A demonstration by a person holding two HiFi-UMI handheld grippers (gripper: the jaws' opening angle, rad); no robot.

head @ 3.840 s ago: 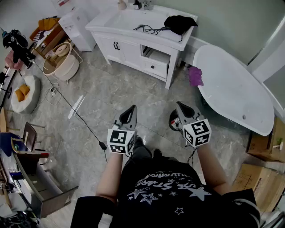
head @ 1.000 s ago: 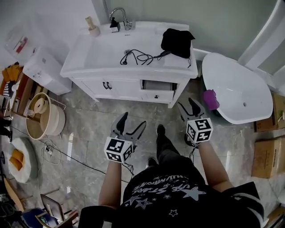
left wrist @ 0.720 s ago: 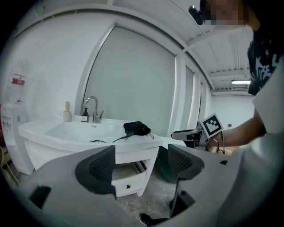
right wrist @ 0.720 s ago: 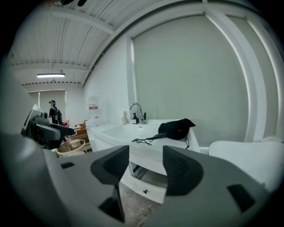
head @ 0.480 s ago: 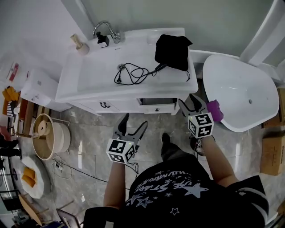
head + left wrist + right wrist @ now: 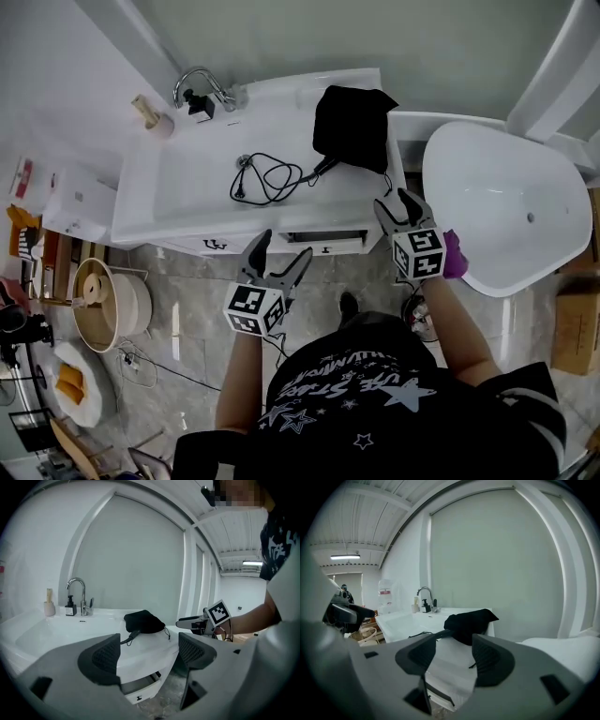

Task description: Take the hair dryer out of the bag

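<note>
A black cloth bag [image 6: 352,122] lies at the right end of the white vanity top [image 6: 187,202]. A black handle end and a coiled black cord [image 6: 265,178] come out of its mouth; the rest of the hair dryer is hidden inside. My left gripper [image 6: 283,249] is open and empty at the vanity's front edge, short of the cord. My right gripper [image 6: 394,203] is open and empty just off the vanity's right front corner, below the bag. The bag [image 6: 143,622] shows beyond the left gripper [image 6: 149,653], and the bag [image 6: 468,623] lies ahead of the right gripper [image 6: 453,658].
A faucet [image 6: 202,84] and small bottles stand at the back left of the sink. A drawer [image 6: 323,237] under the counter is ajar. A white bathtub [image 6: 506,206] is at the right, with a purple cloth [image 6: 455,253] beside it. A round basket [image 6: 108,300] stands on the floor at left.
The person has walked up to the vanity. Both grippers have come from mid-floor to its front edge and stay open and empty. Bag and cord have not moved.
</note>
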